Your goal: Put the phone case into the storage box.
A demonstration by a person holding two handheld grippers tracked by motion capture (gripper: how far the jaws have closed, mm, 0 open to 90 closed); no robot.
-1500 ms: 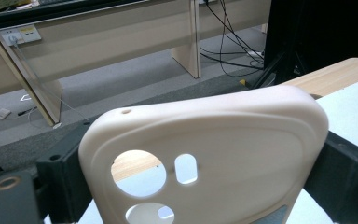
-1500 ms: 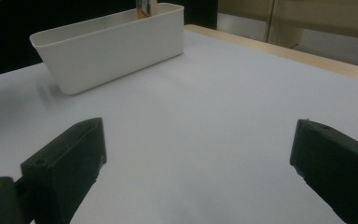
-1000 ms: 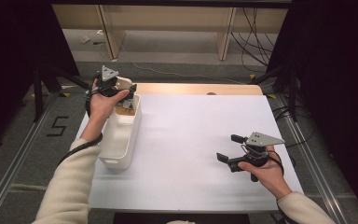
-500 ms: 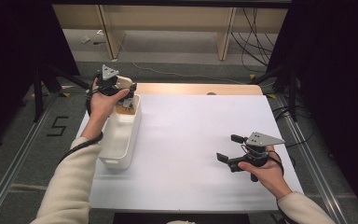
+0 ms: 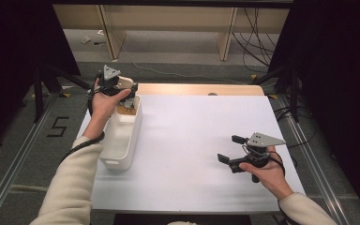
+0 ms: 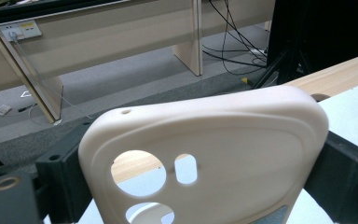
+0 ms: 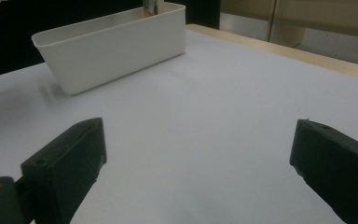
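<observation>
My left gripper is shut on a cream phone case and holds it over the far end of a white bin. In the left gripper view the case stands upright between the two black jaws, its camera cut-outs toward the lower left. My right gripper rests low over the white table sheet at the right, jaws wide apart with nothing between them. The right gripper view looks across the sheet at the bin, far from its open gripper.
Something brownish lies inside the bin's far end, partly hidden by the left hand. A wooden strip edges the table's far side. Beyond it are desk legs and cables on the floor.
</observation>
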